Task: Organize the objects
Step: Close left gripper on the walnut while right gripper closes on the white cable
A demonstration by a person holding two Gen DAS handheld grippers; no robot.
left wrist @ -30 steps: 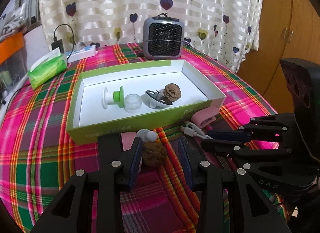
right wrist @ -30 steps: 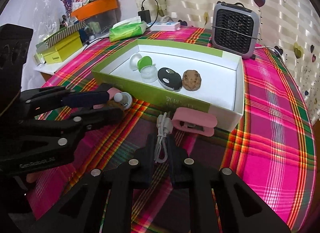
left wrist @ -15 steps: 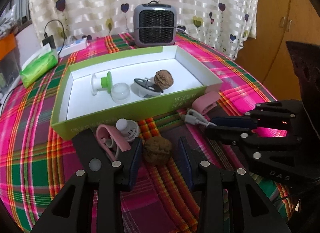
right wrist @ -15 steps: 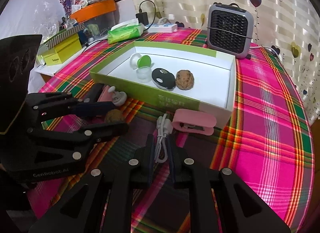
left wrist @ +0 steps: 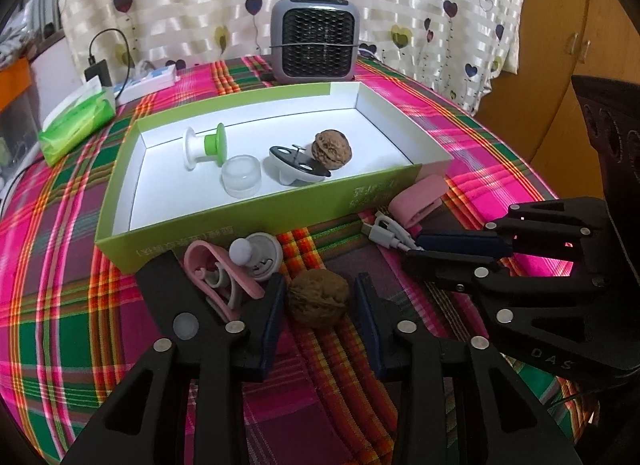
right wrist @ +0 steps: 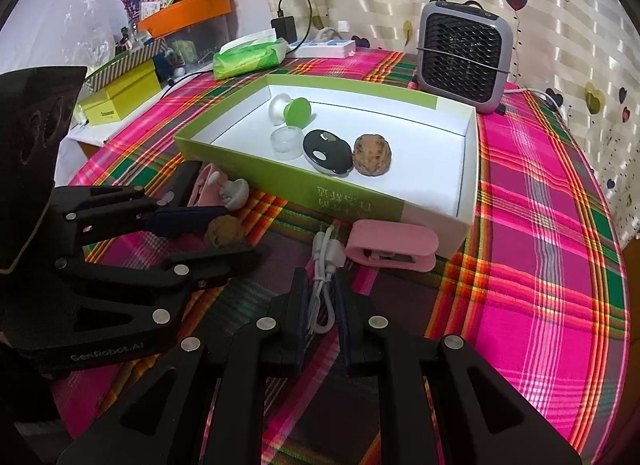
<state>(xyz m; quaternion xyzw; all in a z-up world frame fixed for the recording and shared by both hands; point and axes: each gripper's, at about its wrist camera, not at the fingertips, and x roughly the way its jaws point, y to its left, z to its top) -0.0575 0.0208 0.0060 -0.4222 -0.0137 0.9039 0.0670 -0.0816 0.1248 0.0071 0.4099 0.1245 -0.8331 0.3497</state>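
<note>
A loose walnut lies on the plaid tablecloth between the fingers of my left gripper. Its jaws are closing around the nut, with a thin gap still showing at the right pad. From the right wrist view the left gripper straddles the same walnut. My right gripper is shut on a coiled white cable. The green box behind holds a second walnut, a black and white oval piece, a clear cap and a green and white spool.
A pink clip lies against the box front, beside the cable. A pink strap and white knob sit left of the loose walnut. At the back stand a grey heater, a tissue pack and a power strip. A yellow box sits off the table's left side.
The left gripper has tilted and eased forward so the walnut sits deeper between its fingers, and its jaws have narrowed. The right gripper still holds the cable in the same place.
</note>
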